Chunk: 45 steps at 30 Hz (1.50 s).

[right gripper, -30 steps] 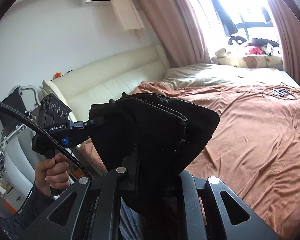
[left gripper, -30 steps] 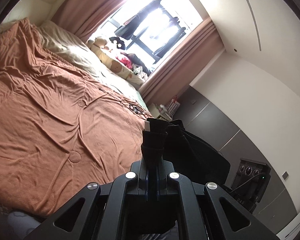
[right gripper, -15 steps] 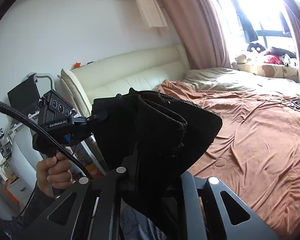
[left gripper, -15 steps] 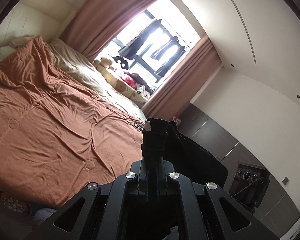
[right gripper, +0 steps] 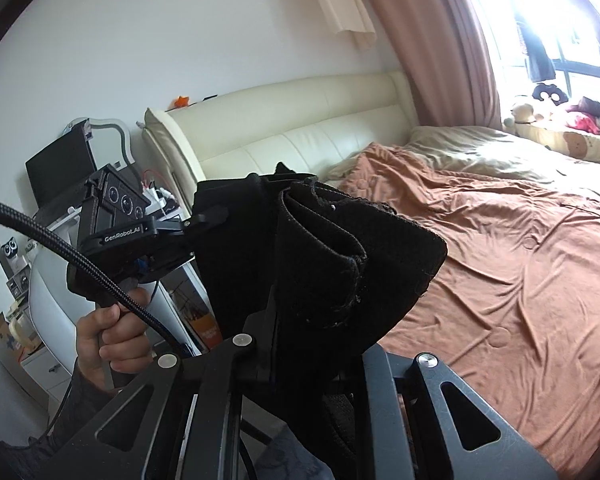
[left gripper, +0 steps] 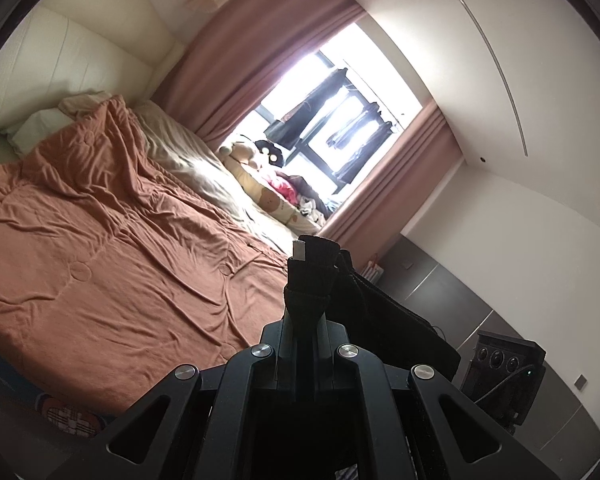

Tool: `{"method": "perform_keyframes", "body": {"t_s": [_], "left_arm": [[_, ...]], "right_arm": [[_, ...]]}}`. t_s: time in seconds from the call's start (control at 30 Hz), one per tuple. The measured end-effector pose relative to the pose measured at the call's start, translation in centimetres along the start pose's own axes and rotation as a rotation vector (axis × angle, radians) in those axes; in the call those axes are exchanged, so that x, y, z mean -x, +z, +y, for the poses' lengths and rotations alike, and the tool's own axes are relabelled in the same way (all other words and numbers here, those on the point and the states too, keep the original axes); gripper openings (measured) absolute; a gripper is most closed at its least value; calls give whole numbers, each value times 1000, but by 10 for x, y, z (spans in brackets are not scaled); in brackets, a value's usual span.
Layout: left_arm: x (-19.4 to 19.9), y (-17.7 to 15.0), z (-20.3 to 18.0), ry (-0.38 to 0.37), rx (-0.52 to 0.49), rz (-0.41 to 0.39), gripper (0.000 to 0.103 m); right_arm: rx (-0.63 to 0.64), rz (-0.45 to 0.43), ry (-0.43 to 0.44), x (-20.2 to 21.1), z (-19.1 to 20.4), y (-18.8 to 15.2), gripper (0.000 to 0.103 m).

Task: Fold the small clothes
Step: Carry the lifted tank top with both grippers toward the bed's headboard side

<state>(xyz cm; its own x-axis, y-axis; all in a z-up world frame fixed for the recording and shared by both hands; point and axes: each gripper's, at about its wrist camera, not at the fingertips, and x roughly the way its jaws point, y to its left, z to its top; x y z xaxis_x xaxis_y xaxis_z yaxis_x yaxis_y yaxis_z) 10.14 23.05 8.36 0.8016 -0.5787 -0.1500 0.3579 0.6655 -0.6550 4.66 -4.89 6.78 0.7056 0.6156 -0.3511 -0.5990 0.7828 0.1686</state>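
A small black garment (right gripper: 340,264) hangs in the air between both grippers, above the near side of the bed. My right gripper (right gripper: 300,332) is shut on one bunched edge of it. My left gripper (left gripper: 310,280) is shut on the opposite edge, where a ribbed hem with a white tag (left gripper: 300,249) sticks out past the fingers. In the right wrist view the left gripper (right gripper: 204,220) pinches the cloth's far corner, held by a hand (right gripper: 108,340). The cloth hides both pairs of fingertips.
A bed with a rust-brown duvet (left gripper: 100,248) (right gripper: 520,260) lies below and ahead. A cream headboard (right gripper: 300,128) stands behind. Pillows and soft toys (left gripper: 268,196) sit by the window. A cluttered desk (right gripper: 60,216) is at the left.
Both grippers have tilted upward and lifted with the garment still held; more headboard, wall and ceiling show. The grip on the cloth is unchanged.
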Motion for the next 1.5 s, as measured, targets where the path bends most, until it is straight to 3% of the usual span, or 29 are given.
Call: {"method": "perform_keyframes", "body": {"t_s": [0.7,1.2,1.37,1.5], "left_arm": [[24,131,152,268,-29,-27,4],[60,184,249,448,1,-56,4],[52,194,298,509,57,-60,4],[23,202,337,568,100,-42,4]], "right_arm": [[35,78,163,-233,-2,69,10],[29,140,232,-385,47,93,10],[-13,175,223,-441,41,90,10],[-38,209,192,-492,31,89,10]]}}
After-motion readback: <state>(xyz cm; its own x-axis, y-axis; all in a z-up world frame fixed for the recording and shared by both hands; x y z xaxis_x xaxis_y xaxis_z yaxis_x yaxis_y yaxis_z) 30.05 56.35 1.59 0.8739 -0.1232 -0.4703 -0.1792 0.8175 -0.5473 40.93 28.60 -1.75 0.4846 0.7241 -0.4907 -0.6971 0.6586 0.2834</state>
